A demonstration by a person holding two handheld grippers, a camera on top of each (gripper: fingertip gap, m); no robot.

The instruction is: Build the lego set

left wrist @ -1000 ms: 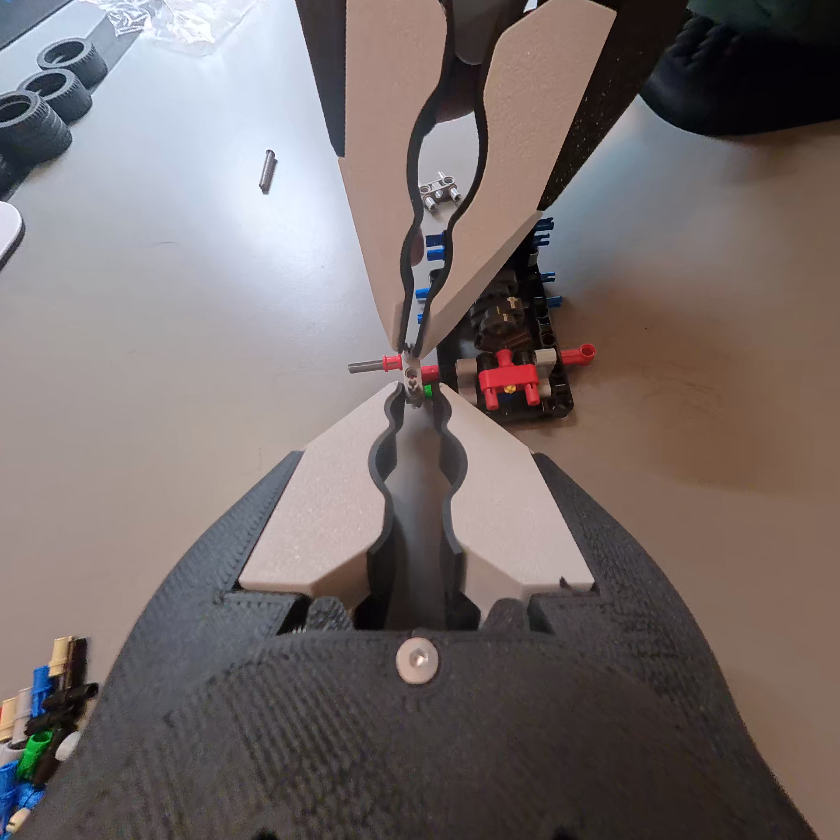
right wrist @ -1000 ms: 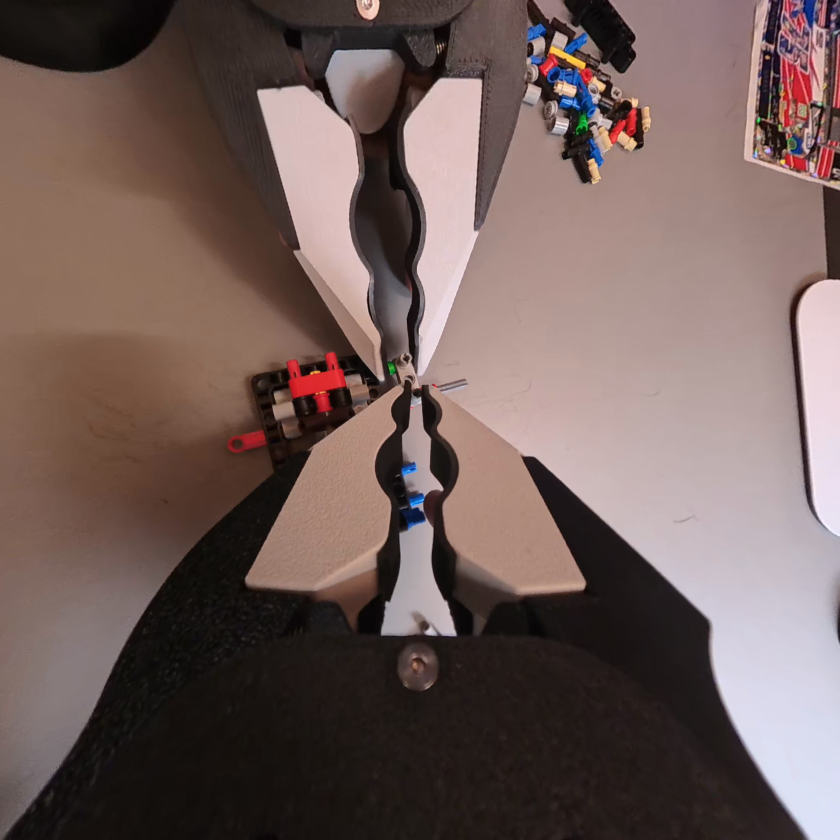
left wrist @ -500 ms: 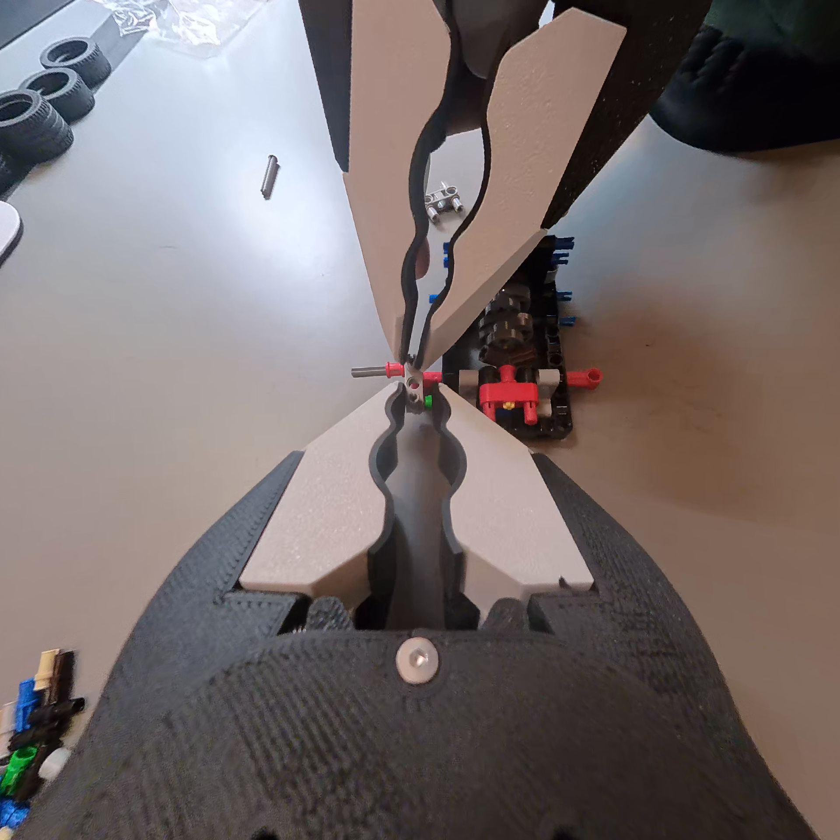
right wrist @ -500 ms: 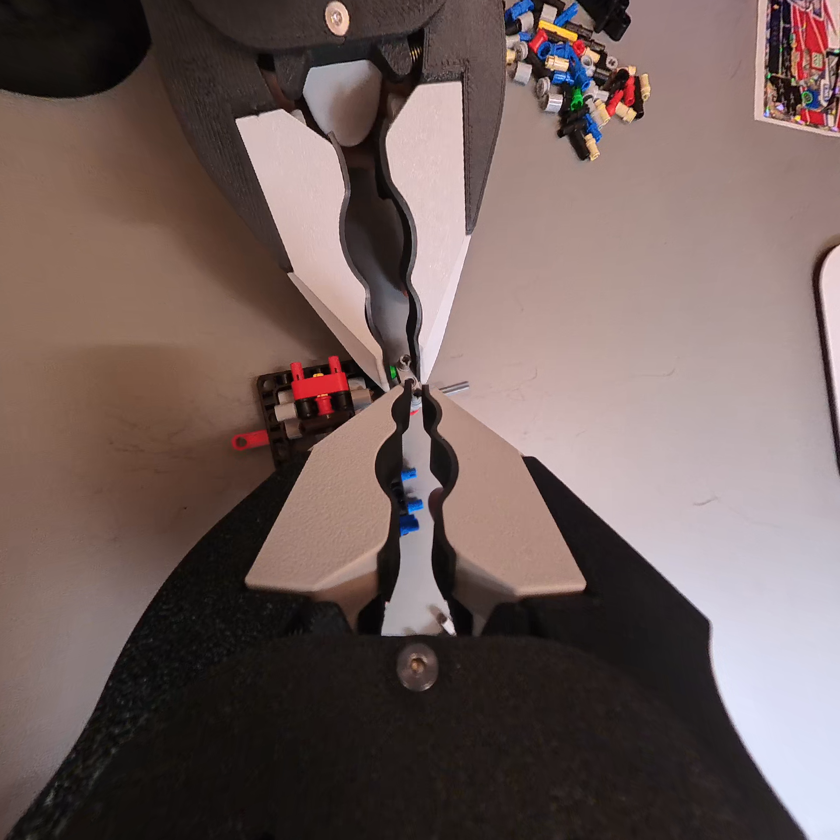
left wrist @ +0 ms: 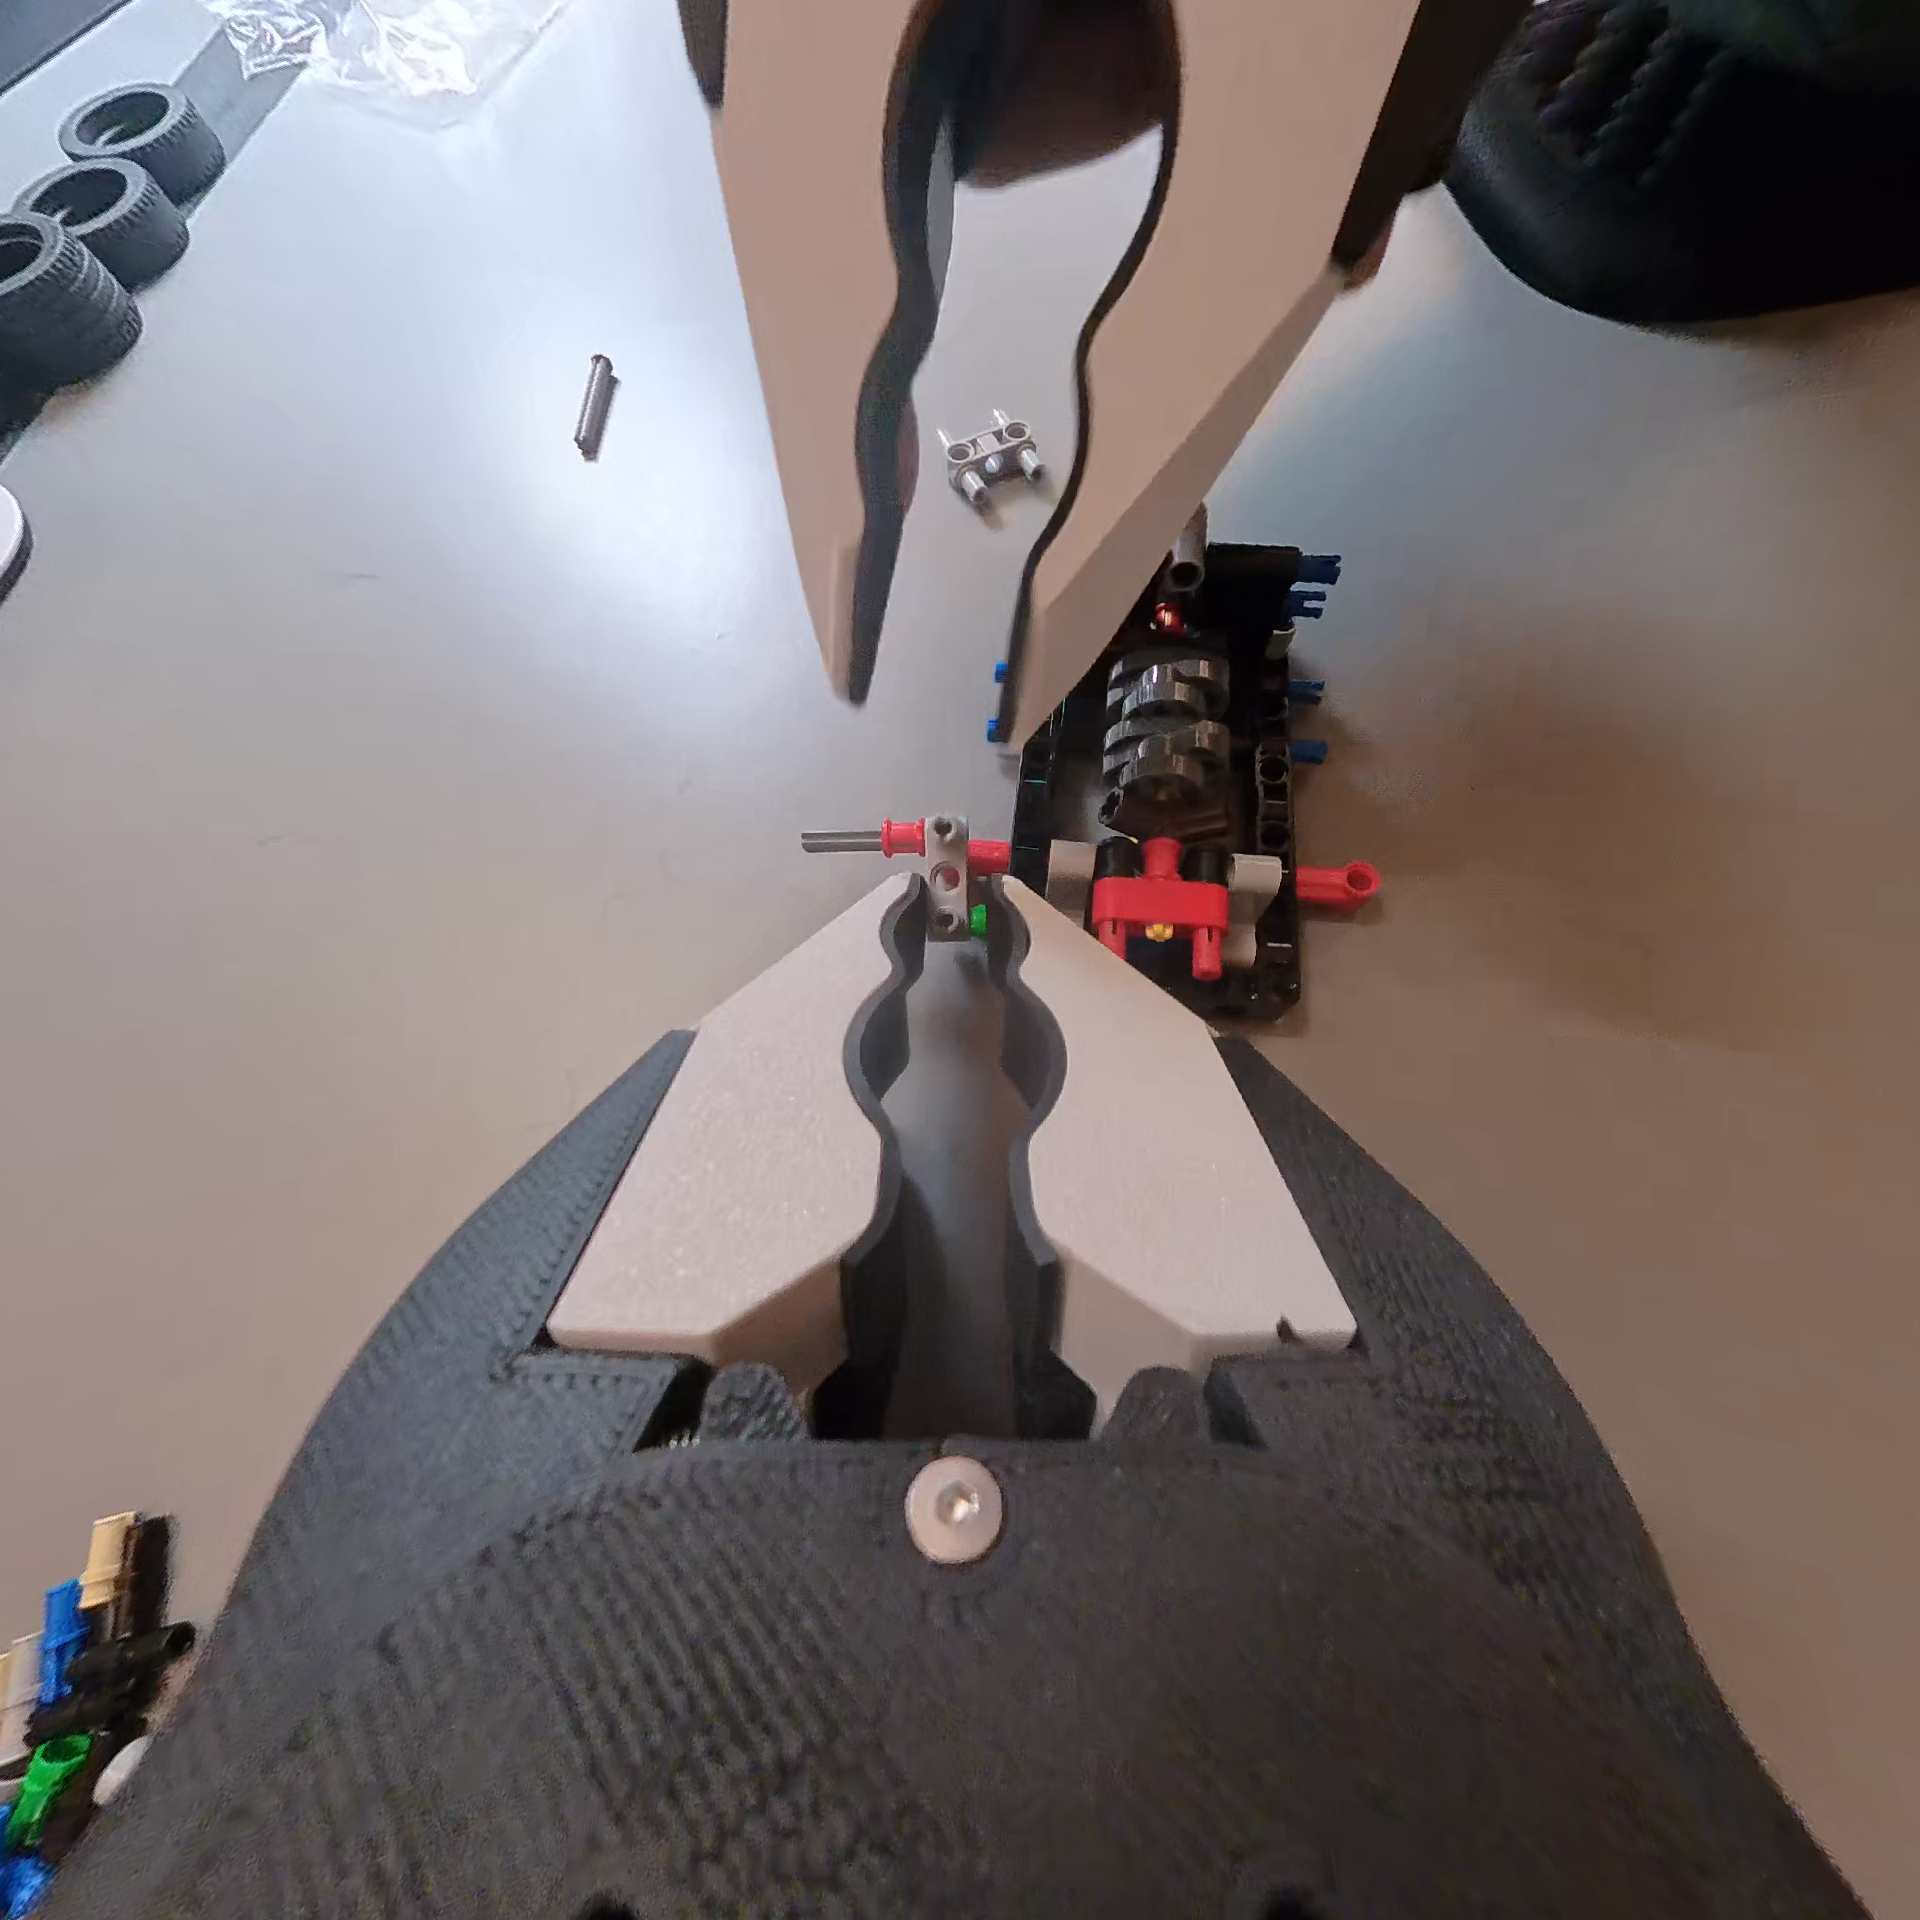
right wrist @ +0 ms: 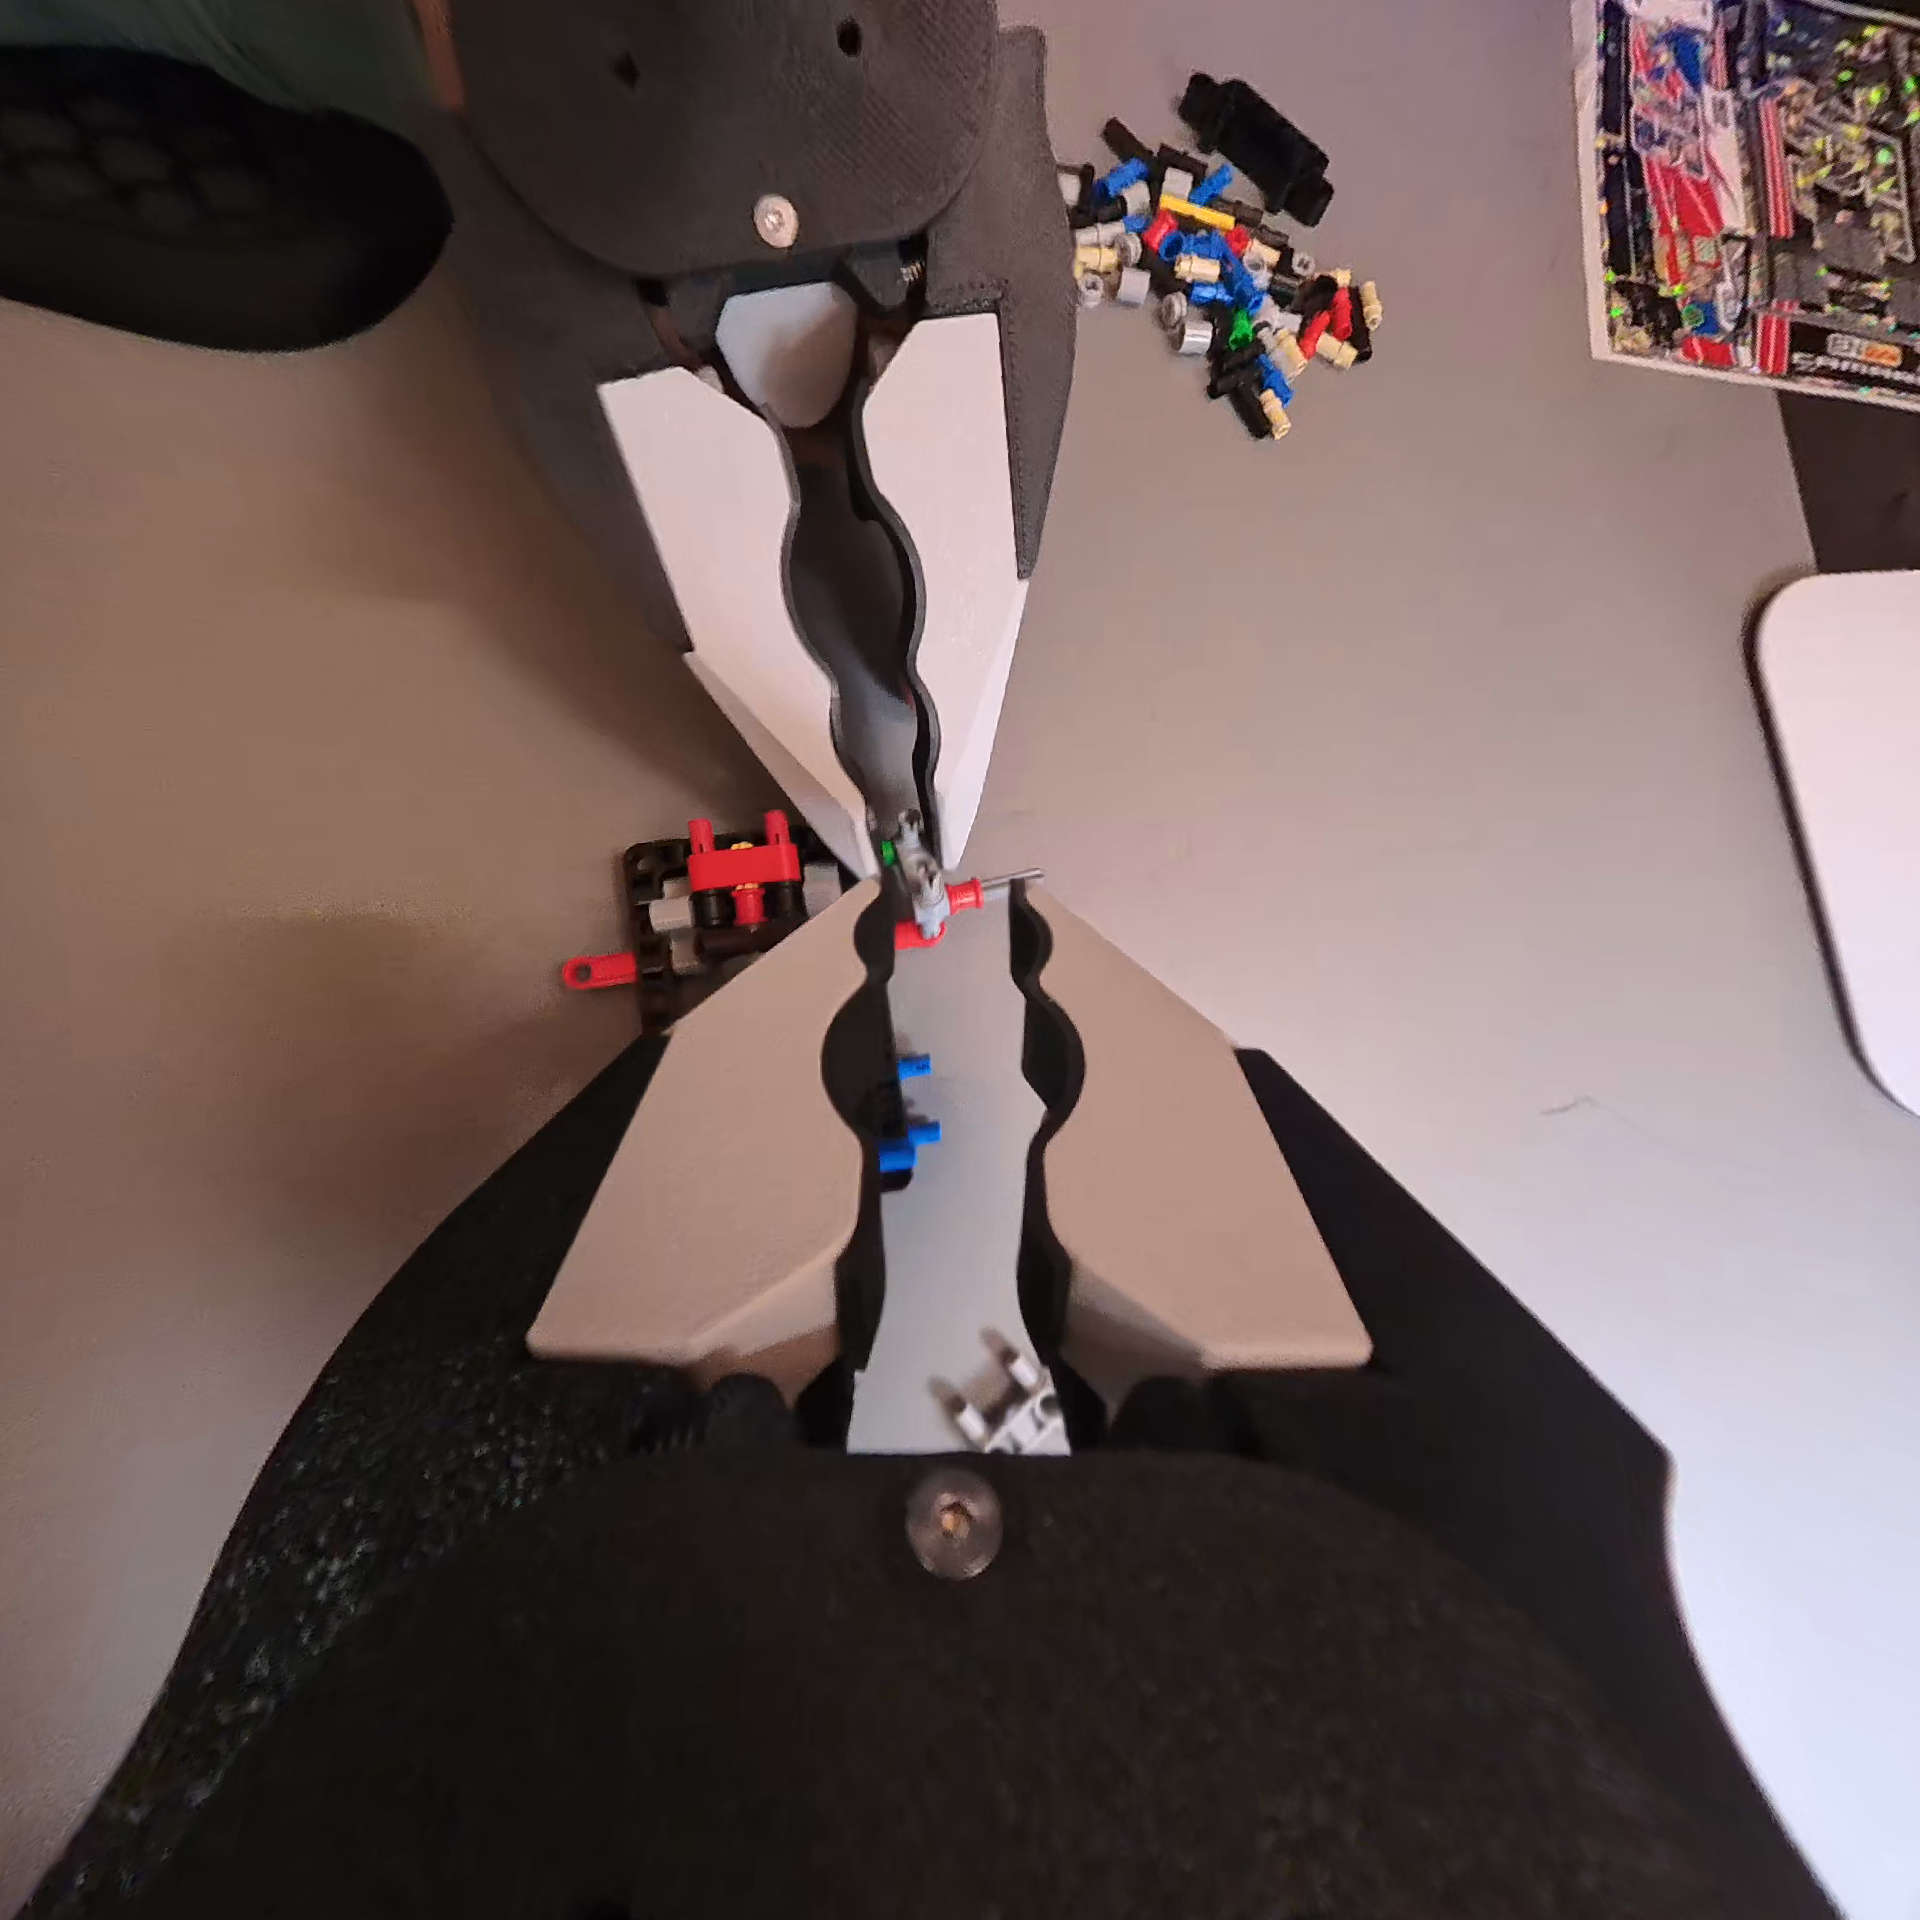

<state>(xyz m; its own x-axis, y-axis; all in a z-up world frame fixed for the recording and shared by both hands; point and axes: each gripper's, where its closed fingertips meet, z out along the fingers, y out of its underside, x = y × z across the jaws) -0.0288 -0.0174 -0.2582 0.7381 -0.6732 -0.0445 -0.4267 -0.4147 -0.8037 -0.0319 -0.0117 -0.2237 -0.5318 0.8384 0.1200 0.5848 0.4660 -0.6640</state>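
Observation:
My left gripper (left wrist: 951,899) is shut on a small grey connector piece (left wrist: 948,873) that carries red pins and a thin dark grey axle, held above the table. My right gripper (right wrist: 948,914) is open and empty, its tips just short of that piece (right wrist: 928,891). In the left wrist view the right gripper (left wrist: 935,707) hangs open above and behind the piece. In the right wrist view the left gripper (right wrist: 904,842) comes in from the top. The black frame assembly (left wrist: 1174,790) with dark gears and a red part lies on the table to the right; it also shows in the right wrist view (right wrist: 665,914).
A loose grey connector (left wrist: 992,457) and a dark axle (left wrist: 595,405) lie on the table. Black tyres (left wrist: 83,239) stand at the far left. A pile of small parts (right wrist: 1216,270), a printed booklet (right wrist: 1756,177) and a white object (right wrist: 1849,810) lie to the side. The grippers are tip to tip, or close to it.
My right gripper has opened, let go of the small piece and drawn back from it. My left gripper keeps its hold on the piece.

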